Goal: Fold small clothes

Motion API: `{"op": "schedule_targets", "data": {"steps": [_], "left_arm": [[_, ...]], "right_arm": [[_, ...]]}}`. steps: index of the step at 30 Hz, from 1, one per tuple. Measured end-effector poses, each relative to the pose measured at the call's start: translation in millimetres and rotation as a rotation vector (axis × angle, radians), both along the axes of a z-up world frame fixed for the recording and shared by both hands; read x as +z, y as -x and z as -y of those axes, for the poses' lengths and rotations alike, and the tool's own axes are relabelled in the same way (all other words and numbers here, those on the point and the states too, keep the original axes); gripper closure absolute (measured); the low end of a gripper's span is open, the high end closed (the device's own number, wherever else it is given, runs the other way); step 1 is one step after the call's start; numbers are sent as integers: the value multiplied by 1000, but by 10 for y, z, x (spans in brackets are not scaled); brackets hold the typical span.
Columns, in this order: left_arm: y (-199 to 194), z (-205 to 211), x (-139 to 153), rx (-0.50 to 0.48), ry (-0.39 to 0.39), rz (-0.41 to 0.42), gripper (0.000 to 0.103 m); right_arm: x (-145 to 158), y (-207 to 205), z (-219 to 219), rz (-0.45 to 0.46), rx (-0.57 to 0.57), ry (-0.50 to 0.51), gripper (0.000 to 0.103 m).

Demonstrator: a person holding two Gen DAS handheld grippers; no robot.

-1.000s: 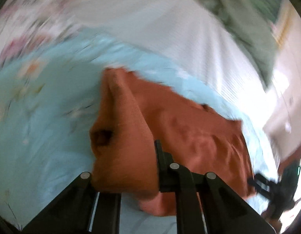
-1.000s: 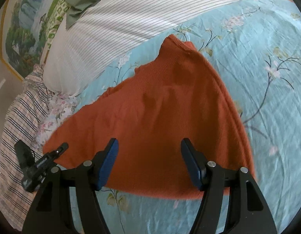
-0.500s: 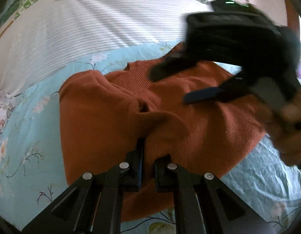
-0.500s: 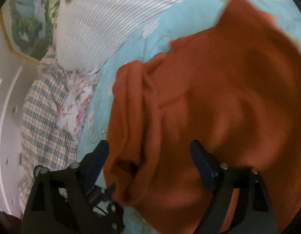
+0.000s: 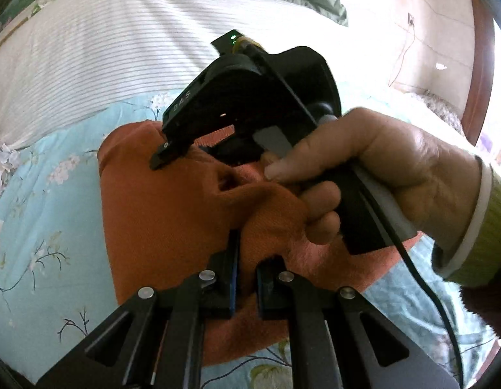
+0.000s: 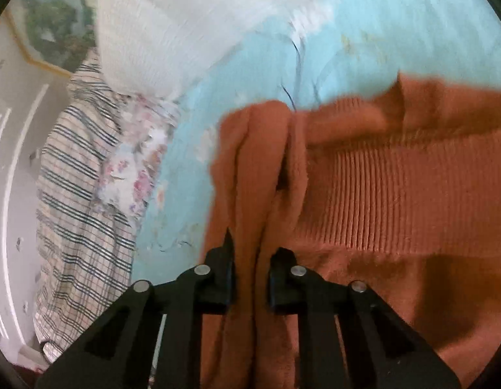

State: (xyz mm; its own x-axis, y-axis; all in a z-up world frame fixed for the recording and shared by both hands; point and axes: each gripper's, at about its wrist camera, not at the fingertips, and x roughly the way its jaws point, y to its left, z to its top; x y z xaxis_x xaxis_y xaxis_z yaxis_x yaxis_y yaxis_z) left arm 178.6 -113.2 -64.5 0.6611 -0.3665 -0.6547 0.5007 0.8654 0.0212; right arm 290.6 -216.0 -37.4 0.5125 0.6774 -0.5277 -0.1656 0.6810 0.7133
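- On my left wrist feed, far left, I see the bed [image 5: 30, 214] in its light blue floral sheet, with a white striped pillow [image 5: 88, 55] lying beyond it.
- The orange sweater [image 5: 159, 214] lies on that sheet, bunched into folds at the middle of the view.
- My left gripper [image 5: 245, 278] is drawn in narrow, its jaws clamped on a raised fold of the sweater's knit.
- Just beyond that fold, the right gripper [image 5: 172, 154] reaches in from the right, its tip down on the sweater near the far edge.
- The right hand [image 5: 373, 168] wraps the black handle of that tool, its fingers touching the gathered cloth; a green cuff shows at the wrist.
- On my right wrist feed, a plaid cloth [image 6: 75, 201] hangs at the far left, next to a flowered fabric [image 6: 130, 175] at the edge of the bed [image 6: 198, 175].
- The right gripper [image 6: 250, 275] is also pinched narrow, holding several vertical pleats of the orange sweater [image 6: 412, 291] between its jaws.
- To the right of the pleats, the sweater's ribbed band [image 6: 396, 201] runs across the frame; this view is somewhat blurred.
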Motion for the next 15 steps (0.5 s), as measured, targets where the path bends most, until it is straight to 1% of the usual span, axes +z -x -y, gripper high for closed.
{"op": "schedule_targets", "data": {"steps": [2,4,6,7,8,10,12,15], "left_arm": [[29,1,109,-23,47,-7,96],[67,69,256,-64,108,-11,96],[120,197,384,-108,159,-10,96],[134,296,440,-140,191,-20,96],[140,414,474,-172,221,-35,96],[146,633,469,-219,240,-55,96],[162,901,361,-262,226,-70,96],[104,1136,124,-287,199,-126,96]], "right_arm": [[219,191,174,53,-28,11,86],[444,401,428,108,-67,44,86],[589,590,693,136,-111,90,86],[609,656,801,138,-130,115,86],[605,714,905,134,-151,138,86],[485,812,1163,98,-202,163,86],[294,849,1346,52,-243,170,86],[83,883,1464,21,-263,176,87]]}}
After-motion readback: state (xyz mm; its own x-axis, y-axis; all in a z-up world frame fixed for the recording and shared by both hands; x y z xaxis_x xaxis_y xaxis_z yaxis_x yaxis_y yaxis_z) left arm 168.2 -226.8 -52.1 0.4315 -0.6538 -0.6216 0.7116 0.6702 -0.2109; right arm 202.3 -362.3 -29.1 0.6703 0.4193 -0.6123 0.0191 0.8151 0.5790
